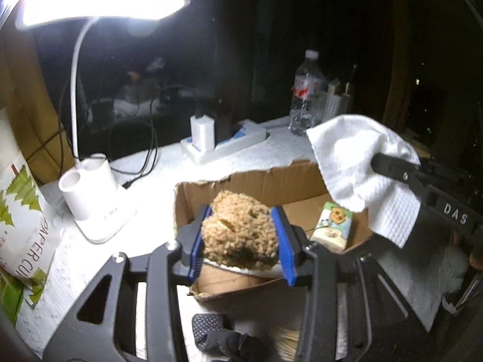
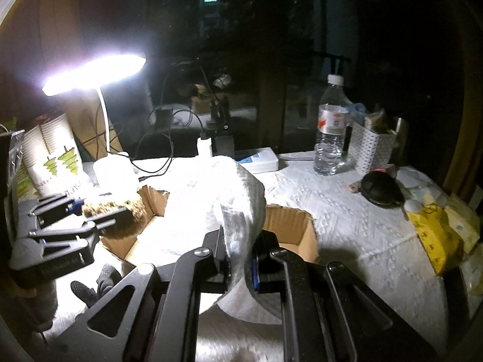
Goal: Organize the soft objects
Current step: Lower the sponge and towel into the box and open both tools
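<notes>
My left gripper [image 1: 240, 235] is shut on a brown curly plush toy [image 1: 238, 232] and holds it over the near edge of an open cardboard box [image 1: 271, 181]. A small printed tissue pack [image 1: 332, 226] lies inside the box. My right gripper [image 2: 240, 259] is shut on a white towel [image 2: 211, 205], which hangs above the same box [image 2: 289, 220]. In the left wrist view the towel [image 1: 356, 157] hangs at the right with the right gripper's black finger [image 1: 392, 169] on it. In the right wrist view the left gripper [image 2: 90, 214] holds the plush toy [image 2: 120, 217] at the left.
A lit white desk lamp [image 1: 96, 199] stands left of the box. A paper cup pack [image 1: 24, 211] is at far left. A power strip [image 1: 223, 141], a water bottle [image 2: 330, 129], a white basket [image 2: 371, 147], a black pouch [image 2: 380, 187] and yellow packs [image 2: 434, 235] lie on the white-covered table.
</notes>
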The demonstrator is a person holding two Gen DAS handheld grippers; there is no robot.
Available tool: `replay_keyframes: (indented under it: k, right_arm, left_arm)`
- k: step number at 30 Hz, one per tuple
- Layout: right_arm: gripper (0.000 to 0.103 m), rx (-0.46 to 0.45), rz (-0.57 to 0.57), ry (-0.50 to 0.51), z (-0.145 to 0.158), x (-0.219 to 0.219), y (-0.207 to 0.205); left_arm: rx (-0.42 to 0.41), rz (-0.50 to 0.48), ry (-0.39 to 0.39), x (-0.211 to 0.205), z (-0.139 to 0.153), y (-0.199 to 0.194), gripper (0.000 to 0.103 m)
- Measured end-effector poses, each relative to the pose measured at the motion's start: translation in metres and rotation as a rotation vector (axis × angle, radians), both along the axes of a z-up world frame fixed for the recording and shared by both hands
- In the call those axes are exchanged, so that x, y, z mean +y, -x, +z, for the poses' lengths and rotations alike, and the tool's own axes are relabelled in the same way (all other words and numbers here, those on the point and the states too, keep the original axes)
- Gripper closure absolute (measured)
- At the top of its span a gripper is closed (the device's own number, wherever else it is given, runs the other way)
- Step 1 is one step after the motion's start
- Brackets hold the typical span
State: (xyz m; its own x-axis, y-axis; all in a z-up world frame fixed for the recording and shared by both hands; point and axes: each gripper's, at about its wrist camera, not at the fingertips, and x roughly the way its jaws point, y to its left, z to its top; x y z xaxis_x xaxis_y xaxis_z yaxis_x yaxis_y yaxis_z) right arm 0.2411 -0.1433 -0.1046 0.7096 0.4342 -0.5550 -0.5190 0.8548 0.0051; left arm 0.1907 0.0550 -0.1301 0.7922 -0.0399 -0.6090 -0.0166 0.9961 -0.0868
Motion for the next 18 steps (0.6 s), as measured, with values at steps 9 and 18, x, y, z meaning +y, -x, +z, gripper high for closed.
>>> replay_keyframes:
  k: [9, 18]
  right_arm:
    - [0.092, 0.065, 0.046, 0.003, -0.03, 0.032, -0.023]
    - [0.088, 0.155, 0.09, 0.017, -0.059, 0.057, -0.037]
  left_arm:
    - [0.08, 0.024, 0.034, 0.011, -0.025, -0.017, 0.056]
    - [0.092, 0.047, 0.038, 0.014, -0.028, -0.017, 0.051]
